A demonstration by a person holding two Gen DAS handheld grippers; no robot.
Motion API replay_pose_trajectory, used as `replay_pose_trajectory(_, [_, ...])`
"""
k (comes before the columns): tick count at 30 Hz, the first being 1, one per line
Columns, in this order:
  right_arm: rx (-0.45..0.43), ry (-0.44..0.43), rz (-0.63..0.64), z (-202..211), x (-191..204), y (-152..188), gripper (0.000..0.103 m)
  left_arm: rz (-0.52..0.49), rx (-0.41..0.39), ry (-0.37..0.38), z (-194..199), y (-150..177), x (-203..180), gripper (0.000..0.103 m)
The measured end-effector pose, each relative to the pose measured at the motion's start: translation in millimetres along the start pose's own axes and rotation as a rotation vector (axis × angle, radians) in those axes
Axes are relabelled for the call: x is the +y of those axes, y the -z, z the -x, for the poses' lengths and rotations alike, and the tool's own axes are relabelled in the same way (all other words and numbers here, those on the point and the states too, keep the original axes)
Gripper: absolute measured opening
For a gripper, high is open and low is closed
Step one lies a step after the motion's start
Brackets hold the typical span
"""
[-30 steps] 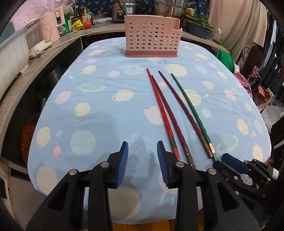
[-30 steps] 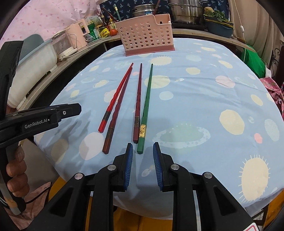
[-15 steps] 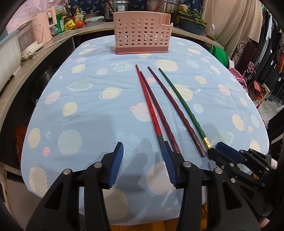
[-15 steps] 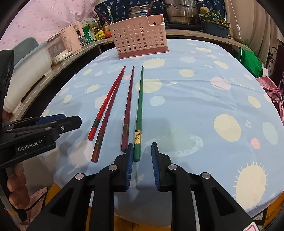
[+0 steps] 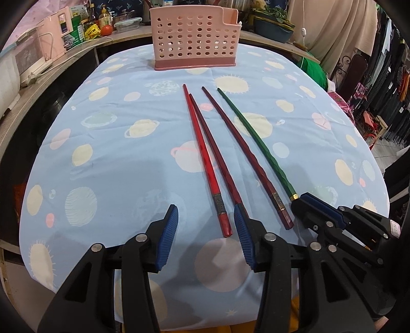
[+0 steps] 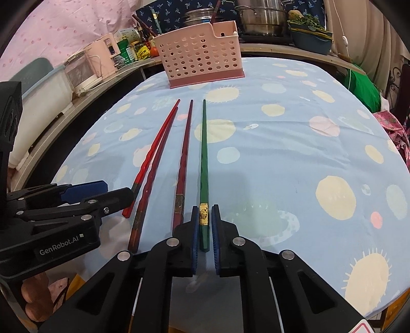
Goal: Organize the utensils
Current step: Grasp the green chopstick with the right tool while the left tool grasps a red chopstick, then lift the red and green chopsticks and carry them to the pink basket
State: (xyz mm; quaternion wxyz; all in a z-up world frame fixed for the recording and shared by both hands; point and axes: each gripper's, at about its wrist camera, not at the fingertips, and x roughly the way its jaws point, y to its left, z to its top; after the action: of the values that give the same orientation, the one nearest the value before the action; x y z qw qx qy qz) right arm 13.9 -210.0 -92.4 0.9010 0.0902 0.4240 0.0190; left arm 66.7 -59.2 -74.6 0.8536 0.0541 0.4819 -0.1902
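Several chopsticks lie side by side on the blue planet-print tablecloth [image 5: 107, 164]: a bright red one [image 5: 202, 153], two dark red ones [image 5: 214, 151] and a green one [image 5: 256, 143]. A pink perforated utensil basket [image 5: 194, 43] stands upright at the far end. My right gripper [image 6: 205, 217] is shut on the near, gold-banded end of the green chopstick [image 6: 204, 153], which rests on the cloth. My left gripper [image 5: 206, 222] is open. The bright red chopstick's near end lies between its fingers, untouched, and one dark red chopstick runs under its right finger [image 5: 243, 230].
A counter runs along the left and back with a pink appliance [image 6: 102, 59], bottles, steel pots [image 6: 261, 18] and a blue basin [image 5: 274, 25]. Clothes hang past the table's right edge [image 5: 394, 102]. A hand [image 6: 33, 299] holds the left gripper's handle.
The right gripper's fingers slid around the green chopstick's end and closed on it. The left gripper widened and moved in, so the bright red chopstick's end now lies between its fingers.
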Motion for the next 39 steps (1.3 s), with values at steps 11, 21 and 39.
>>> replay_pose_trajectory(11, [-0.002, -0.003, -0.003, 0, -1, -1, 0.007, 0.026, 0.011, 0.019, -6, 1, 8, 0.019])
replay_pose_trajectory(21, [-0.014, 0.003, -0.013, 4, -4, -5, 0.007, 0.056, 0.005, 0.037, 1, 1, 17, 0.007])
replay_pose_trajectory(39, [-0.211, -0.017, -0.083, 72, -22, -60, 0.007, 0.112, -0.178, 0.024, 76, -38, 38, 0.007])
